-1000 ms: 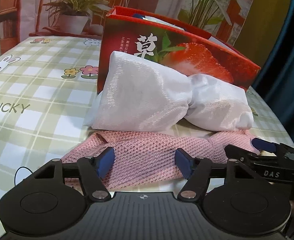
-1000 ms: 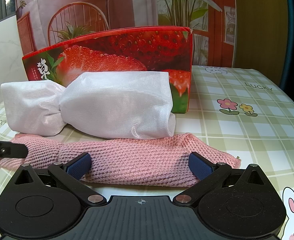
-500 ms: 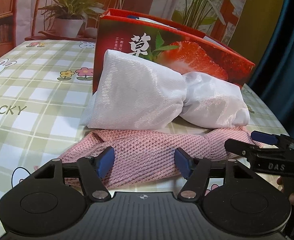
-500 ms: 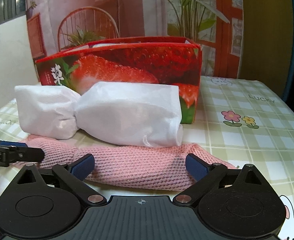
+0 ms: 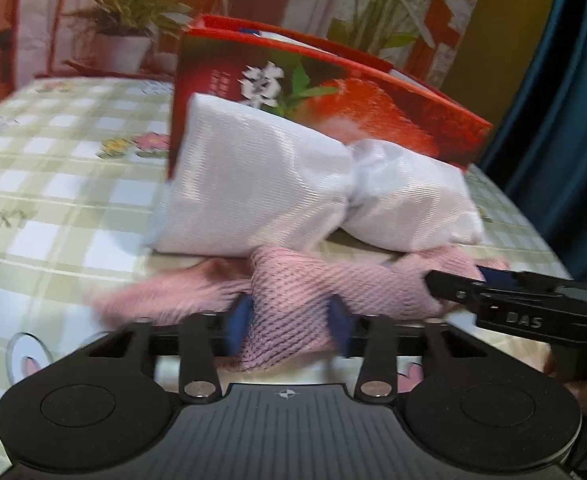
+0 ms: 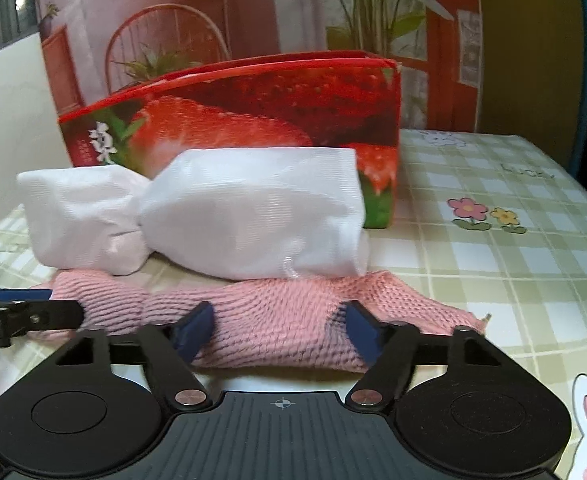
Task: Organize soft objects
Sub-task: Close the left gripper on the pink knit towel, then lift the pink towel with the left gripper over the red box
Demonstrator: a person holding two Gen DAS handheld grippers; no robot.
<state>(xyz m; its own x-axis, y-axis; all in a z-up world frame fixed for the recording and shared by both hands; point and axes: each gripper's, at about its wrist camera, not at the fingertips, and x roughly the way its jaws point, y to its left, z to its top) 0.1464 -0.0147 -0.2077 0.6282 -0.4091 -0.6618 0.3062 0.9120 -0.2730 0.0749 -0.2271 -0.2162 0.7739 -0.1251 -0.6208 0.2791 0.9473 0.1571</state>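
A pink knitted cloth (image 5: 317,280) lies along the table's near side, in front of a white mesh pouch (image 5: 285,184) tied at its middle. My left gripper (image 5: 289,326) has its jaws closing on the cloth's left part, and the knit bunches up between the blue pads. In the right wrist view the same cloth (image 6: 277,320) sits between my right gripper (image 6: 277,330), whose jaws are closing too, with the pads pressing into the knit. The white pouch (image 6: 233,216) rests just behind it. Each gripper shows at the edge of the other's view.
A red strawberry-printed box (image 6: 253,112) stands open-topped right behind the pouch (image 5: 373,96). The table wears a green checked cloth (image 6: 493,264) with flowers and rabbits. A dark blue curtain (image 5: 565,120) hangs at the table's right side.
Both grippers' jaws have narrowed onto the pink cloth, which has bunched and lifted into a fold between the left pads. Neither hand has shifted much.
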